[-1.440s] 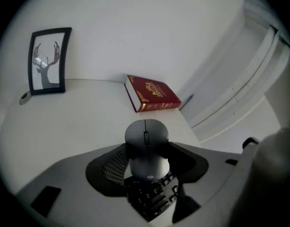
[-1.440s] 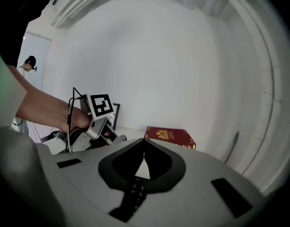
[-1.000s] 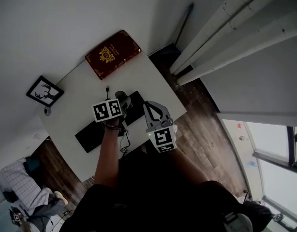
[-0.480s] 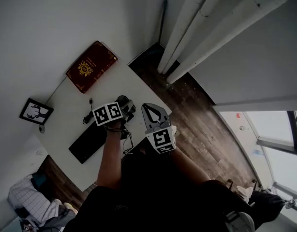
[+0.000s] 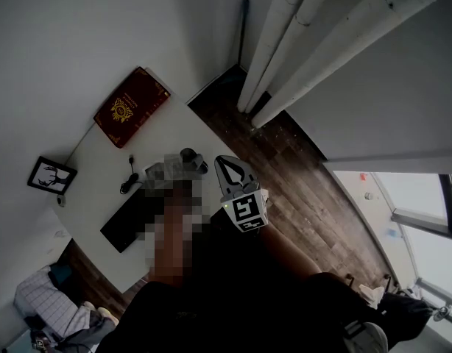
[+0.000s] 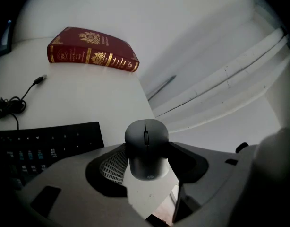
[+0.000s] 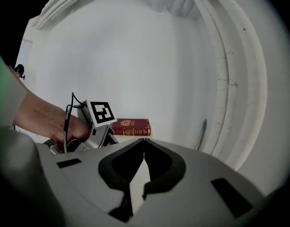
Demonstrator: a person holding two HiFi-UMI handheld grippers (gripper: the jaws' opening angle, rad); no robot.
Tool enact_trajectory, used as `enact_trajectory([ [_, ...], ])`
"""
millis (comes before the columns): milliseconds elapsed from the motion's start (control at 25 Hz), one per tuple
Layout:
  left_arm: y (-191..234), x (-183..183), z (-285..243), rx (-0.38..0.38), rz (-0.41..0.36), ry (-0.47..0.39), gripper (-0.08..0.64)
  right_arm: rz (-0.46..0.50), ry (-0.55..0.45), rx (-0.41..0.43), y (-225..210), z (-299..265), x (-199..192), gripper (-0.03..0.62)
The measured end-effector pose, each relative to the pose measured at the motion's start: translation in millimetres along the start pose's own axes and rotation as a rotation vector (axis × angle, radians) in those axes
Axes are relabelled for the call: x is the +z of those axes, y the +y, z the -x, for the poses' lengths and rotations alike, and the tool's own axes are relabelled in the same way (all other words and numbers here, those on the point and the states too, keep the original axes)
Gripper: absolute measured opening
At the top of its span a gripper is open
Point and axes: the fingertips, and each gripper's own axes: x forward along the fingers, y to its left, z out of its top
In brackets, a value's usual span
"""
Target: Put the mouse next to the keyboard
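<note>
A dark grey mouse (image 6: 146,148) sits between the jaws of my left gripper (image 6: 146,161), whose pads press on both its sides. It hangs just above the white table (image 6: 88,98), near the table's right edge and to the right of the black keyboard (image 6: 46,143). In the head view a mosaic patch hides the left gripper; the mouse (image 5: 188,155) shows beyond it, past the keyboard's (image 5: 123,226) right end. My right gripper (image 5: 224,160) is held above the table's near right edge with its fingertips together and nothing in them; its own view shows the right gripper (image 7: 144,143) the same way.
A dark red book (image 5: 132,106) lies at the table's far side, also seen as the book (image 6: 90,55). A loose black cable (image 6: 10,105) lies behind the keyboard. A framed picture (image 5: 51,176) stands at the left edge. White pipes (image 5: 299,43) run along the wall above wood floor (image 5: 299,175).
The head camera has swung, so the table now sits further left in view. The left gripper still holds the mouse by the keyboard's right end. The right gripper has hardly moved.
</note>
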Motion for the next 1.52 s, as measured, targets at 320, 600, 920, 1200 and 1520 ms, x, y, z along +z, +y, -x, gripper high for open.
enact_trajectory([
  [320, 6.2, -6.8, -16.6, 0.03, 0.057, 0.034, 0.264, -0.011, 0.023, 0.005, -13.3, -3.5, -5.5, 0.02],
  [600, 5.8, -10.8, -30.0, 0.053, 0.065, 0.061, 0.264, -0.037, 0.043, 0.005, -23.9, 1.1, -14.5, 0.02],
  [920, 8.8, -6.7, -40.2, 0.096, 0.069, 0.05, 0.262, -0.076, 0.044, -0.013, -40.9, 3.6, -22.3, 0.02],
  [1200, 9.5, -8.9, -40.3, 0.131, 0.065, 0.037, 0.262, -0.102, 0.051, -0.011, -50.5, 7.9, -31.4, 0.02],
  [1520, 9.0, -8.5, -39.3, 0.13, 0.069, 0.006, 0.238, -0.118, 0.047, -0.003, -54.2, 9.4, -37.5, 0.021],
])
